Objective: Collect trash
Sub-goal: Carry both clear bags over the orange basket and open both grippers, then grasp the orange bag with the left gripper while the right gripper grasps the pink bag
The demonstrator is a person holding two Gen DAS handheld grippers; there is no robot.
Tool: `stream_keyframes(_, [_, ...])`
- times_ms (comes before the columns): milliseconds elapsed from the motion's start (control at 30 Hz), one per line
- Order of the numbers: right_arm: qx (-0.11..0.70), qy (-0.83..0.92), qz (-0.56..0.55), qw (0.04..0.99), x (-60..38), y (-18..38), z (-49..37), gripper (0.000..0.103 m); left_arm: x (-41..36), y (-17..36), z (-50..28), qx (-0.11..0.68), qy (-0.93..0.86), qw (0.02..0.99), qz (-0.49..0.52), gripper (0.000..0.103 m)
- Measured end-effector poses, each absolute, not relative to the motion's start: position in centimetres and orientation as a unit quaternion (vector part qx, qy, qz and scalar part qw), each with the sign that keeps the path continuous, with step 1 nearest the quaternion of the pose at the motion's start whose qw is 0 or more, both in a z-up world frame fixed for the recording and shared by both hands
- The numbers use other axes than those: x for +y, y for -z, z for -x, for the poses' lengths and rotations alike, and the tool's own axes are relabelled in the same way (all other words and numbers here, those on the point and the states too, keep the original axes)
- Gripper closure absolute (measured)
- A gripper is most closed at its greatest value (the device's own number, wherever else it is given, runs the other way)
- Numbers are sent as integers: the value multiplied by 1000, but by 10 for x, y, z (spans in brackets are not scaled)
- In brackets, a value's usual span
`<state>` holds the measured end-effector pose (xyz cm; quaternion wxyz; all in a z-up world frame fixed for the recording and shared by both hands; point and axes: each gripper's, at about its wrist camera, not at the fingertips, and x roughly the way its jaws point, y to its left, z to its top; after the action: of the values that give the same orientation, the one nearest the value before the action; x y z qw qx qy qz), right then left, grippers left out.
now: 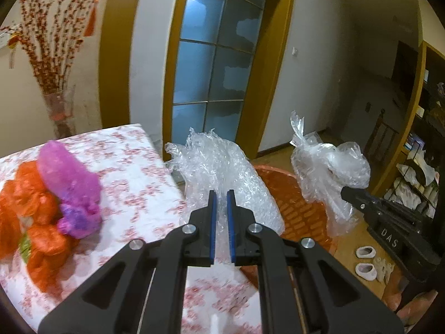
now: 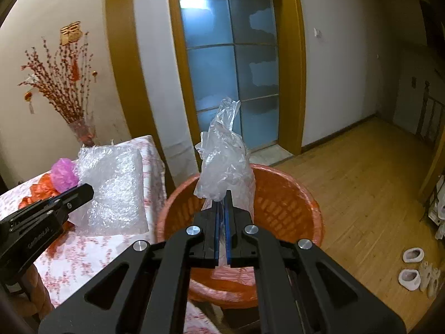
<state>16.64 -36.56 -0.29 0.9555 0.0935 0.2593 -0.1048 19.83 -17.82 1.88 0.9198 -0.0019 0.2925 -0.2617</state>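
Right tongs (image 2: pixel 222 194) clamped the clear bag (image 2: pixel 222 161), standing upright above them; left tongs (image 1: pixel 221 194) pinched bubble wrap (image 1: pixel 222 167), stretching forward.

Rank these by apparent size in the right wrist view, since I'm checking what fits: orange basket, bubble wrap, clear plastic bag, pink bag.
1. orange basket
2. bubble wrap
3. clear plastic bag, though it hangs nearer the camera, so this is unsure
4. pink bag, partly hidden

My room's dim; cool light glows through the frosted glass door (image 1: pixel 211 64). The tablecloth (image 1: pixel 133 172) smears with motion blur, and my fisheye edges bend into black corners.
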Motion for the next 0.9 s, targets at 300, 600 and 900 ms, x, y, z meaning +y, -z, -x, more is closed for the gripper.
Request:
stream_keyframes(300, [268,125,-117,948,-396,17,-172,99,-214,-5,-212,303,287,909,-9,94])
stream_keyframes(600, [275,123,-125,945,-404,26,-180,62,-231,15,-221,326,288,900,-16,70])
stream_keyframes(900, [278,133,-128,943,-409,28,-176,52,-189,19,-222,331,232,915,-11,60])
